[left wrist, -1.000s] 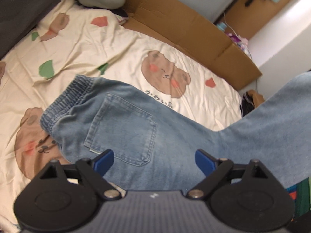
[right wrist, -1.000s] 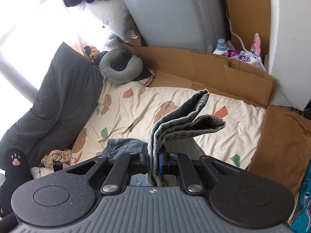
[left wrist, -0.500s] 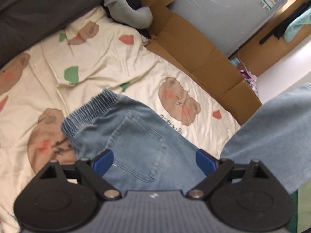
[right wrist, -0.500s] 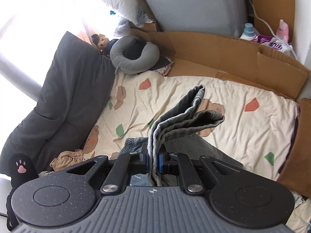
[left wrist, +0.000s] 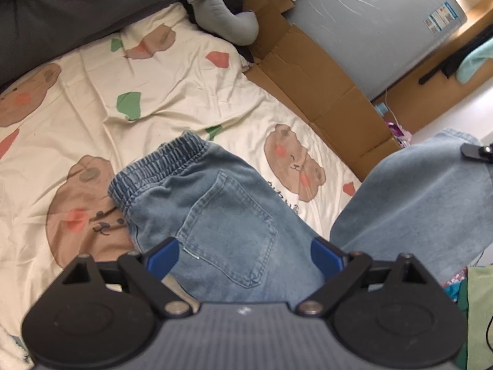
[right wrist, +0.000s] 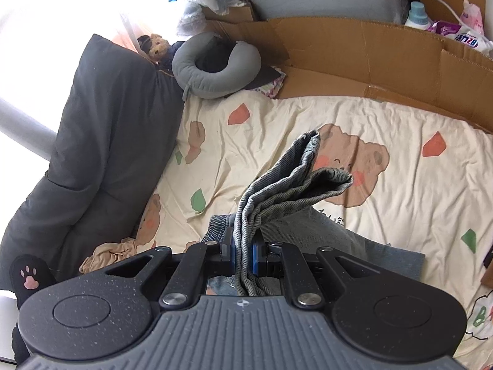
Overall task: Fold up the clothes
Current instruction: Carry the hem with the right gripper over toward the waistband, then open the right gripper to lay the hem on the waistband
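A bed takes up most of both views, covered by a cream sheet [left wrist: 191, 92] printed with brown bears and red and green patches. At the left of the right wrist view a dark grey cushion [right wrist: 101, 141] runs along the bed's edge, with a crumpled tan cloth [right wrist: 107, 254] at its foot and a black plush paw with pink pads [right wrist: 29, 276] in the lower left corner. Above, near the middle, a grey neck pillow [right wrist: 212, 64] lies at the head of the bed beside a small teddy bear [right wrist: 158, 44]. Flattened cardboard [right wrist: 369, 52] lines the far side of the bed; behind it a grey panel stands, and bottles and packets sit at the upper right.

The jeans [left wrist: 228, 215] lie on the sheet in the lower middle of the left wrist view, elastic waistband to the left, back pocket up. Their leg end [left wrist: 425, 203] is lifted at the right of that frame.

The left hand-held gripper [left wrist: 245, 254] stands wide open above the pocket area, with nothing between its blue pads. The right hand-held gripper [right wrist: 243, 254] is closed tight on the bunched denim of the leg, whose folded hem [right wrist: 295, 172] sticks up past the fingers and blocks part of the sheet beyond.
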A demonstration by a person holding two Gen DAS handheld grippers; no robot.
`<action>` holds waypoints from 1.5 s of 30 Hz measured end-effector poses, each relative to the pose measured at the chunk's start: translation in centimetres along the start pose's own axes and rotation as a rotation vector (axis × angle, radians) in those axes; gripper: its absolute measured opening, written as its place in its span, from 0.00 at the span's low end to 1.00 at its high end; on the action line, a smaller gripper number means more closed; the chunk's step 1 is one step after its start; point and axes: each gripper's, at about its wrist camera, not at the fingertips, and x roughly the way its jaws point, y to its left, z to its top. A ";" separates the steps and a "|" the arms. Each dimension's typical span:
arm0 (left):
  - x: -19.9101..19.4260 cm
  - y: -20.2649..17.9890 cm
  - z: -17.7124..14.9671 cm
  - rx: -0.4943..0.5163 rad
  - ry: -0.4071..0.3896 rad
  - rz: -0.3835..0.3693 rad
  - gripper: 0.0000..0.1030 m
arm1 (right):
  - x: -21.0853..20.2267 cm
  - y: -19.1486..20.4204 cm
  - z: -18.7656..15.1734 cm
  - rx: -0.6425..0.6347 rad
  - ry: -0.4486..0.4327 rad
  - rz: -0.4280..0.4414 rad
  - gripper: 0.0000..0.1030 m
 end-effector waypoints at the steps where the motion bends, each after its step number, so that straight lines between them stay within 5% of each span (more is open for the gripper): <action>1: 0.3 0.3 -0.2 -0.007 -0.004 -0.001 0.91 | 0.9 -0.1 0.0 0.002 0.008 0.001 0.08; 23: 4.5 7.5 -3.2 -0.195 -0.205 0.055 0.91 | 23.6 2.6 -1.3 0.022 0.199 0.062 0.09; 32: 4.5 10.2 -3.6 -0.200 -0.217 0.094 0.91 | 30.6 5.0 -3.5 -0.006 0.277 0.025 0.10; 45: 2.3 12.3 -3.9 -0.235 -0.274 0.135 0.91 | 33.6 9.2 -4.7 -0.065 0.358 0.121 0.37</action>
